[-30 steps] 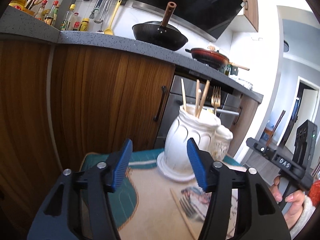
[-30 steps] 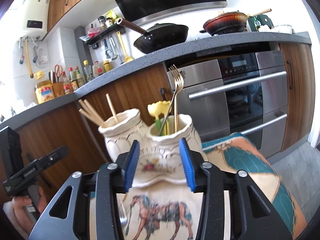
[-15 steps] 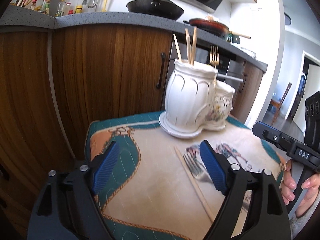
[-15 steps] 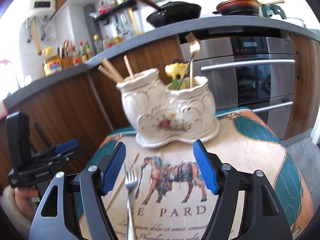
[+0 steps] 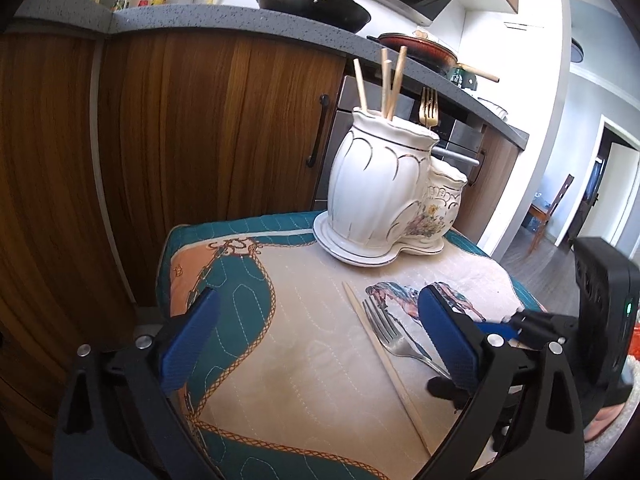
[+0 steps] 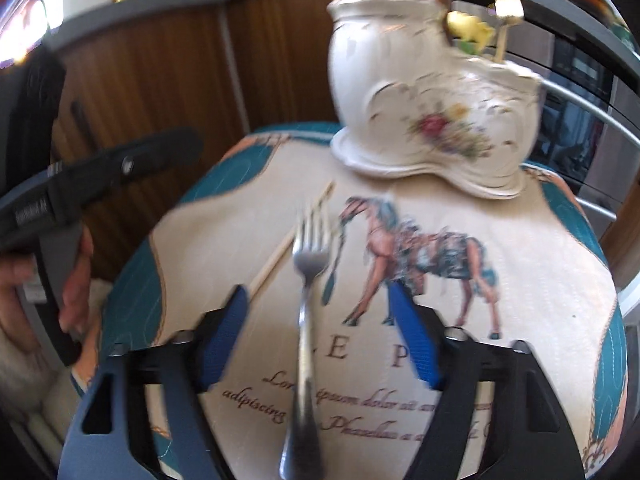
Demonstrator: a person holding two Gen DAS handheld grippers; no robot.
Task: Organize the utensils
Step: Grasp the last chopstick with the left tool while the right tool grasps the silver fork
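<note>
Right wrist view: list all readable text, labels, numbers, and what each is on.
"E P": large capitals on the printed cloth, under the horse picture; further letters hidden by the right gripper.
"adipiscing": script line lower on the same cloth, legible.
Other script words there ("Lor...", "Pha..."): blurred, partly covered by the fork.
White marking on the left gripper body: too blurred to read.
Oven panel: nothing readable.
</note>
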